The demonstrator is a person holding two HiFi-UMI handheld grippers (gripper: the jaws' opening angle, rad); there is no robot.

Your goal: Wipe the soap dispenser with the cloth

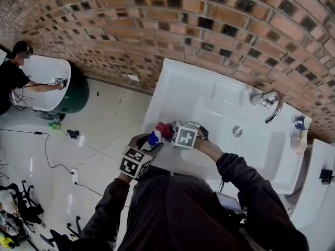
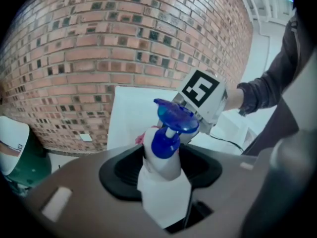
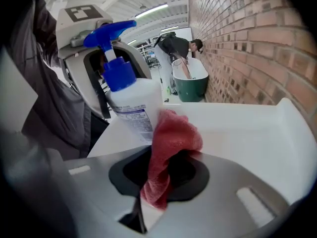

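A person leans over a white sink (image 1: 172, 72) set against a brick wall (image 1: 157, 25), a tool in each hand. The left hand-held gripper (image 2: 161, 180) is clamped on the white body of the soap dispenser (image 3: 133, 103), whose blue pump head (image 2: 176, 118) points up and away from that hand. The bottle sits at the sink's front left corner, right at the rim's outer edge. Whether its base rests on the rim cannot be told.

The right hand-held gripper (image 3: 158, 175) is closed on a red cloth (image 3: 171, 143), pinched between its jaws. The bunched end of the cloth presses against the bottle's side, just below the printed label. The two tools meet nose to nose over that corner.

To the right, the basin widens toward the drain (image 1: 237, 131). The curved faucet (image 1: 269, 102) stands well apart at the back right. To the left, beyond the sink's edge, lies open glossy floor (image 1: 104, 119) crossed by thin cables. Far off on that side, another person (image 1: 13, 77) bends over a white tub (image 1: 44, 82).
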